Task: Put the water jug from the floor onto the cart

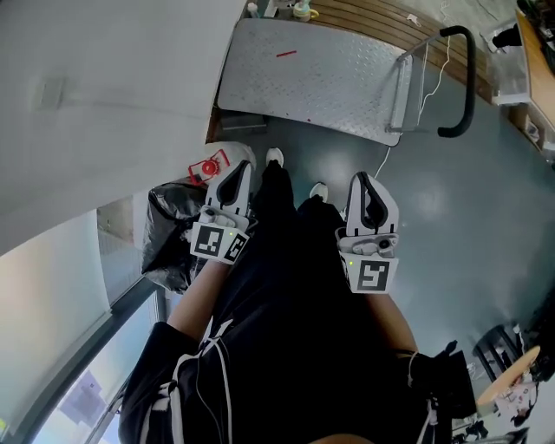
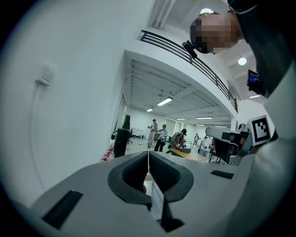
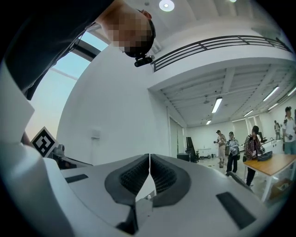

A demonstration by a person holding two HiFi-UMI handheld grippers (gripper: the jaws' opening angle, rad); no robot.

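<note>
The cart [image 1: 321,78] is a flat grey metal platform on the floor ahead of me, with a black push handle [image 1: 464,82] at its right end. I can make out no water jug in any view. My left gripper [image 1: 236,171] and right gripper [image 1: 362,180] are held side by side in front of my black clothing, short of the cart's near edge. In the left gripper view the left gripper [image 2: 148,155] has its pads together with nothing between them. The right gripper [image 3: 149,158] is likewise shut and empty in its own view.
A black bin bag [image 1: 169,234] and a red object [image 1: 208,166] lie by the white wall [image 1: 104,95] at my left. Small pale items [image 1: 302,10] stand past the cart's far edge. Several people and a wooden table [image 3: 273,162] are far down the hall.
</note>
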